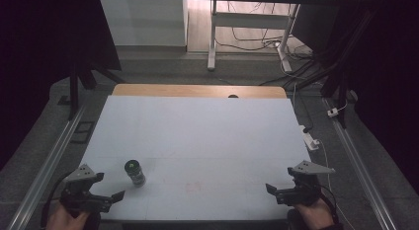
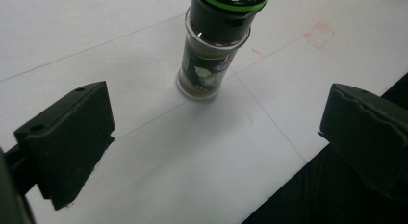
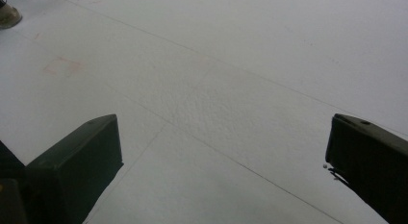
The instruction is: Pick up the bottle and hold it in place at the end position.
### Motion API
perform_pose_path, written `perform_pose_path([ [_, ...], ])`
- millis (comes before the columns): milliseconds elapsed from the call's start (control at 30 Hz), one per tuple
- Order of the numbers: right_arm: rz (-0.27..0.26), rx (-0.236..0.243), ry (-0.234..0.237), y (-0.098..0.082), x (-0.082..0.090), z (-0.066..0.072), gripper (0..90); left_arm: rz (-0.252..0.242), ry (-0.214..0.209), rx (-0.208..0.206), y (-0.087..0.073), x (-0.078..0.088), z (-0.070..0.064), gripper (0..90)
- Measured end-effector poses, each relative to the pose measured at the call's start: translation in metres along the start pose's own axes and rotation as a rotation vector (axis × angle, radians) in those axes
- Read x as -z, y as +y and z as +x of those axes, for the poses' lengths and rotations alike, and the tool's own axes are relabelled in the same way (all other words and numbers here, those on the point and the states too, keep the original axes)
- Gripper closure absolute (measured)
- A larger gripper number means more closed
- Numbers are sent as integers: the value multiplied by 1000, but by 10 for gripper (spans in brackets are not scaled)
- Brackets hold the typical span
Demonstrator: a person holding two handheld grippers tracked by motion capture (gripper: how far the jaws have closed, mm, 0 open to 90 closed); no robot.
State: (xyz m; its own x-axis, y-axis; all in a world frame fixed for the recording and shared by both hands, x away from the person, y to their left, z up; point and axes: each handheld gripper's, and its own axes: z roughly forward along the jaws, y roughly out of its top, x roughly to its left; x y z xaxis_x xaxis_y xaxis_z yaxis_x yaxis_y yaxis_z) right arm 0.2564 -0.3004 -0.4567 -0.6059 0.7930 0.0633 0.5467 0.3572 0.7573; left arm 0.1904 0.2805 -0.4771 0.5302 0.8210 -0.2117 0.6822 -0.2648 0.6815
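A: Status, near edge first?

B: I have the left tool (image 1: 107,186) with jaws spread wide, nothing between them. Right tool (image 1: 279,188) is likewise spread and empty over bare tabletop (image 1: 207,136).

A: And the spice jar?

B: The spice jar (image 1: 134,172) stands upright just beyond the left tool, untouched. I judge it either freshly set down or not yet picked up; I can't tell which.

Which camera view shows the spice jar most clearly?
The left gripper view: the spice jar stands upright and close, with its label visible. The high view shows it small, mainly its lid. The right gripper view catches just its base at the top-left corner.
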Motion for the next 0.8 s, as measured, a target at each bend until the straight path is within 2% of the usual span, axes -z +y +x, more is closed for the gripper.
perform_pose_path([
  [133,2,0,3,0,0,0,0,-15,-12,-13,2,-1,1,0],
  [200,4,2,5,0,0,0,0,-54,-18,-18,4,-3,2,0],
  [300,8,5,6,0,-1,0,0,-71,-25,-18,8,-7,3,1],
  [400,8,4,8,0,-1,0,0,-56,-26,-30,12,-13,2,10],
  [567,9,6,10,0,-1,0,0,-49,4,-61,18,-21,0,5],
  [700,12,10,10,1,-1,0,0,-31,27,-68,21,-26,-1,3],
  [733,15,12,9,1,-1,0,0,-30,45,-71,23,-29,0,1],
  [800,15,11,11,1,-2,1,0,-29,42,-80,25,-32,2,0],
])
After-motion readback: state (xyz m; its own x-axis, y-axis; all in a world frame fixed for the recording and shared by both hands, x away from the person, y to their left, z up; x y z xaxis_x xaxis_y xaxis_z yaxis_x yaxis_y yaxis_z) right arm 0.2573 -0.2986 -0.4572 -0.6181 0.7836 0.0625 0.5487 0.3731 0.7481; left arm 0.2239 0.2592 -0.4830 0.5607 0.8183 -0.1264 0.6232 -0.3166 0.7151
